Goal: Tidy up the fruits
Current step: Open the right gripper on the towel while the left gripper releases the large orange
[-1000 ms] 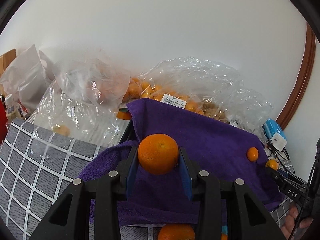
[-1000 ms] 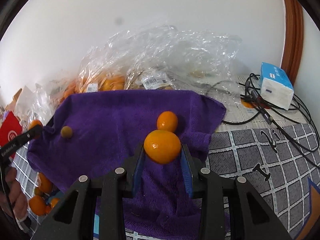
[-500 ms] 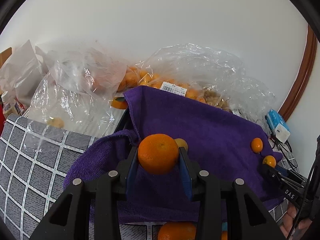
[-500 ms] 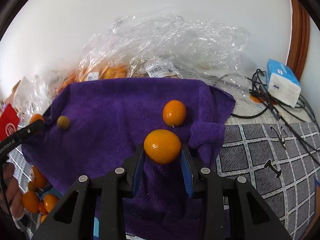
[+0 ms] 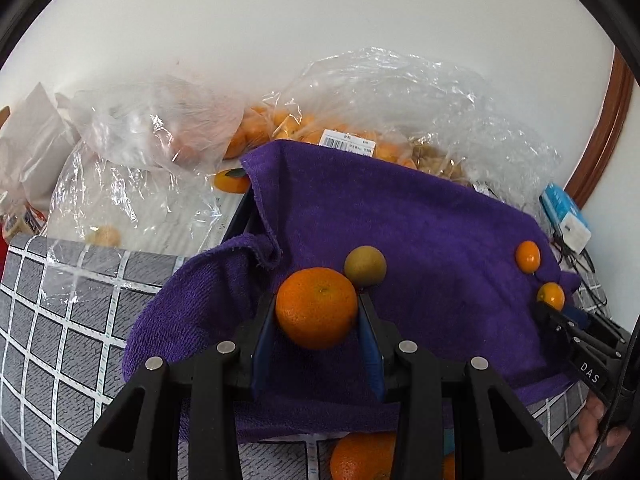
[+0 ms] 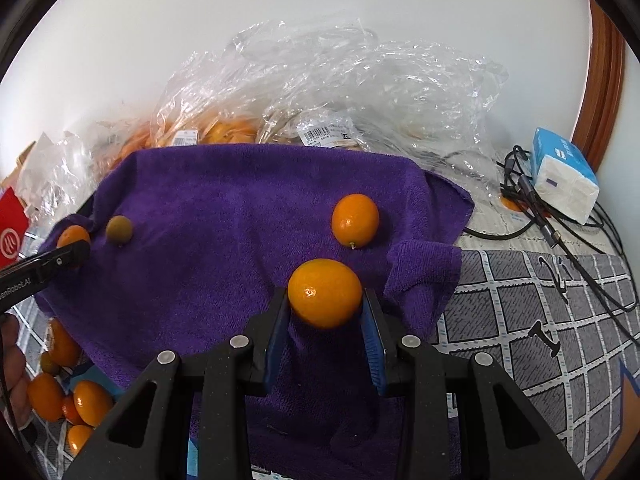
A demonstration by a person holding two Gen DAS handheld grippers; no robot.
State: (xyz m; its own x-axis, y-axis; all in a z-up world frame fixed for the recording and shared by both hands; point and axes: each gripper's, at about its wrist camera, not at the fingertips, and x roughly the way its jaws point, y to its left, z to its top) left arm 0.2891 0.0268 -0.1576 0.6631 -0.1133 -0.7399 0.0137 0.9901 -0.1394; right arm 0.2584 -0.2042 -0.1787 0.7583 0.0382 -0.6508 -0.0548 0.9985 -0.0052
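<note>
A: So, what do the 2 grippers have?

B: Each is clamped narrow on 1 fruit. The left gripper (image 5: 317, 312) pinches a mandarin (image 5: 316, 307) between its blue pads, and the right gripper (image 6: 325, 300) pinches a smooth kumquat (image 6: 325, 293). Both fruits sit at the fingertips, gripped across the middle, which probably keeps a round thing from rolling out.

A: Where are they held?

B: Above the purple towel (image 5: 420, 232), one toward each end. I judge they are about to be set down there, sorted by kind.

A: Anything on the towel already?

B: Yes. A greenish-brown fruit (image 5: 365, 266) lies just beyond the mandarin, and another kumquat (image 6: 355, 220) lies near the right gripper's load. The soft pile likely stops them rolling.

A: And the rest of the fruit?

B: More orange fruit (image 6: 86, 402) lies at the towel's near edge, and clear plastic bags (image 5: 384, 92) behind the towel hold more.

A: The surface?

B: A grey mat with a white grid (image 5: 60, 320), against a plain white wall (image 5: 320, 20). To the right there is a blue-and-white tissue pack (image 6: 564, 178), black cables (image 6: 580, 232) and a brown wooden frame (image 6: 604, 80).
</note>
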